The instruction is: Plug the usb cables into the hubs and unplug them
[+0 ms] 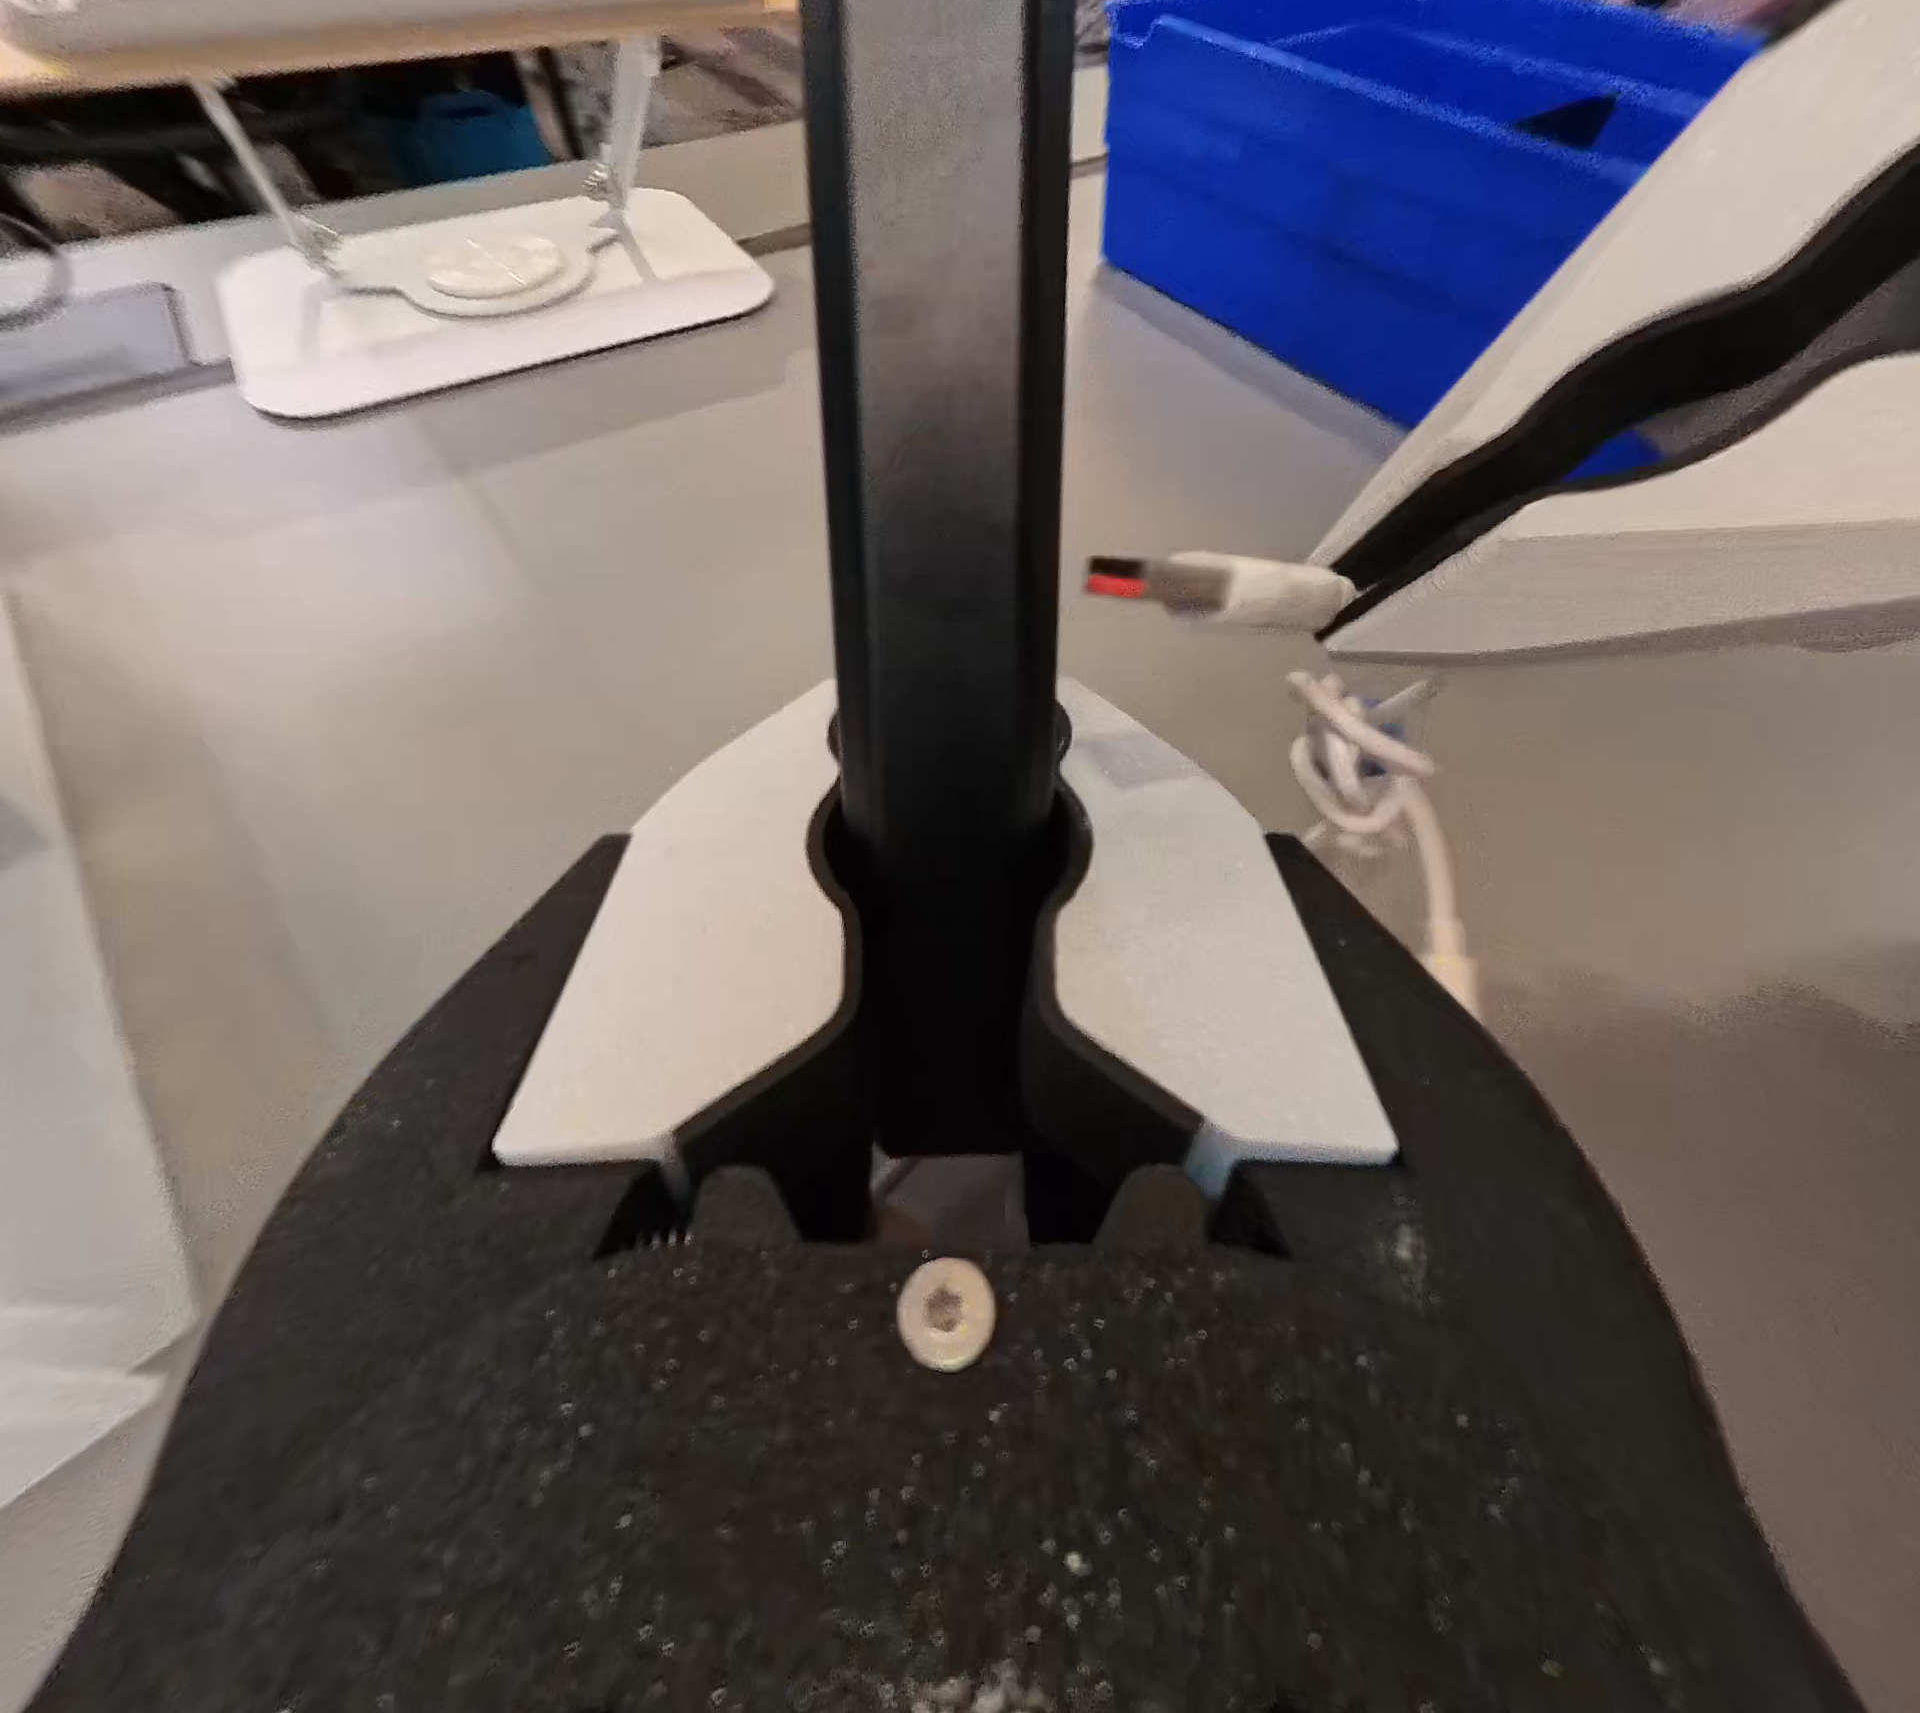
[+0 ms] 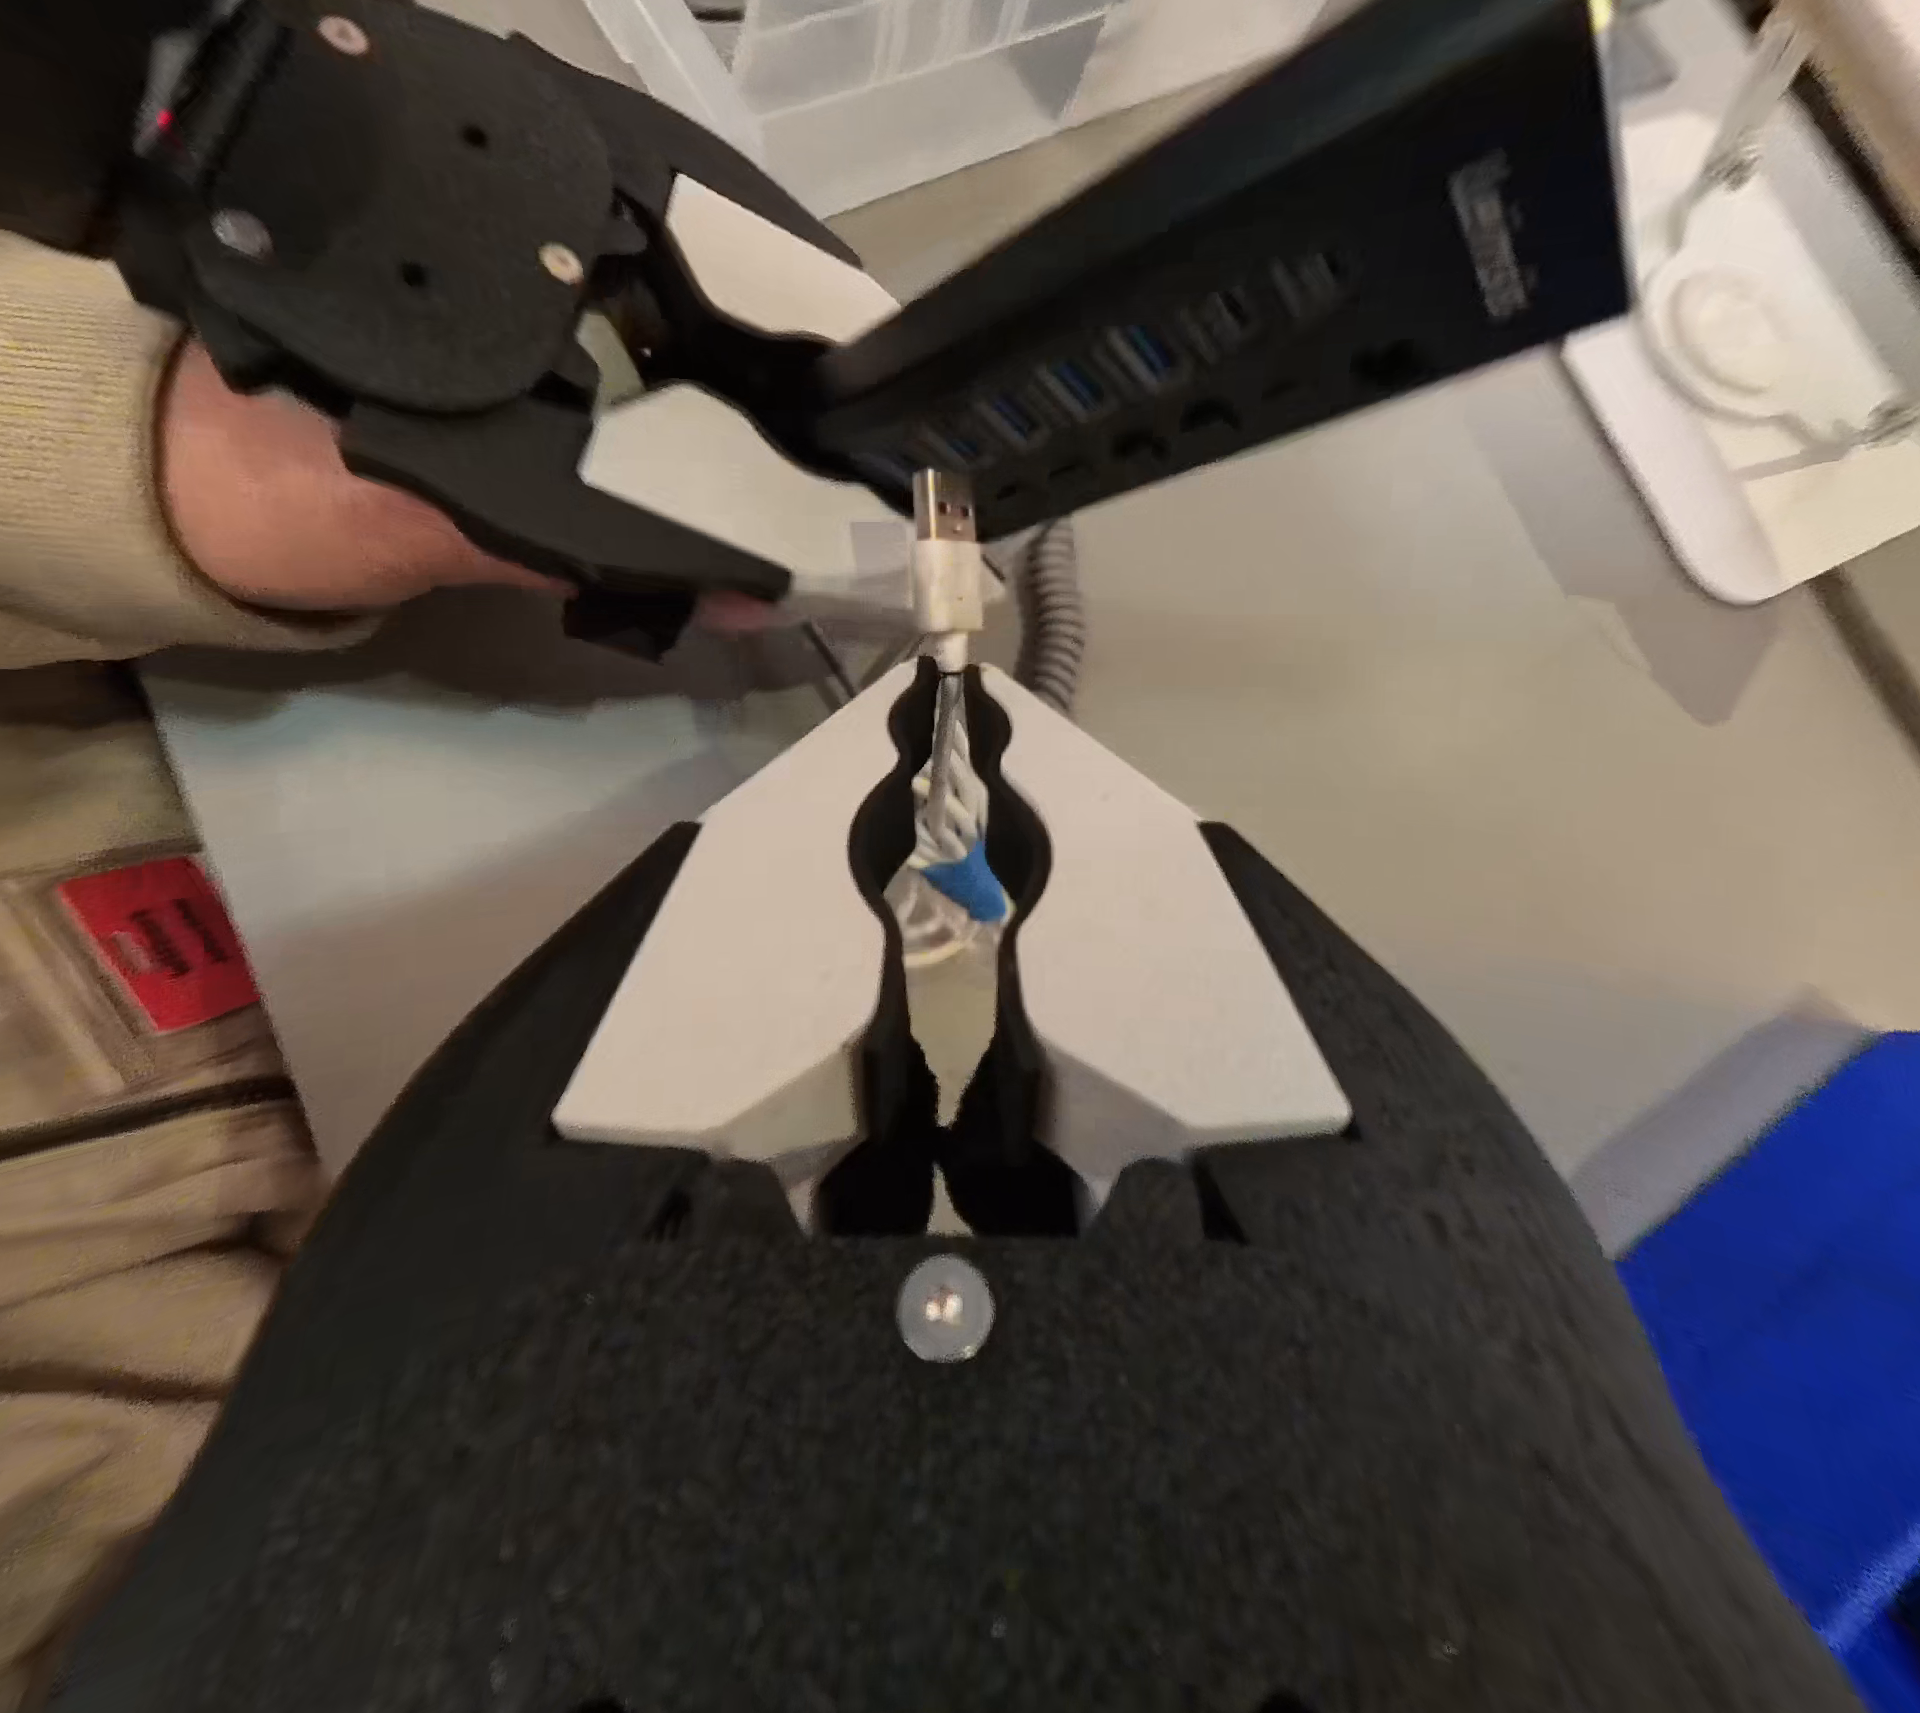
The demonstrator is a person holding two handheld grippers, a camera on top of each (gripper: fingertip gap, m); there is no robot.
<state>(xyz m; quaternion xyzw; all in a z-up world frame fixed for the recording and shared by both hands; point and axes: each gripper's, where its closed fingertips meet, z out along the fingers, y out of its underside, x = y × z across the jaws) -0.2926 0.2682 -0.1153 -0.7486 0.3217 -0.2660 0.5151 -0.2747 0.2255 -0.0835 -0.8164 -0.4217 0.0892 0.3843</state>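
Right wrist view takes in the pale grey counter (image 2: 1351,832), with a clear plastic bin (image 2: 935,1) of dark cables toward its far edge, a blue bin (image 2: 1787,1300) at the near right and a white stand (image 2: 1714,416) toward the far right. Held above the counter, the long black hub (image 2: 1299,229) slants from lower left to upper right, its row of ports facing this camera. The left gripper (image 2: 758,375) has its jaws pressed onto the hub's lower-left end, a person's hand (image 2: 281,500) behind it. The right gripper (image 2: 948,671) has its jaws pinched on the white usb cable (image 2: 945,770) just behind the white plug (image 2: 943,557), with the bundled slack, tied by a blue band, hanging between the jaws. The plug's metal tip points straight ahead along the jaws and sits just short of the port row, near the hub's held end; whether it touches a port I cannot tell through the blur. Left wrist view shows the same hub (image 1: 935,313) running away from its camera, and the plug (image 1: 1205,591) coming in from the right, square to the hub's long axis. Judging by this, a short forward push lined up with a port is what insertion calls for.
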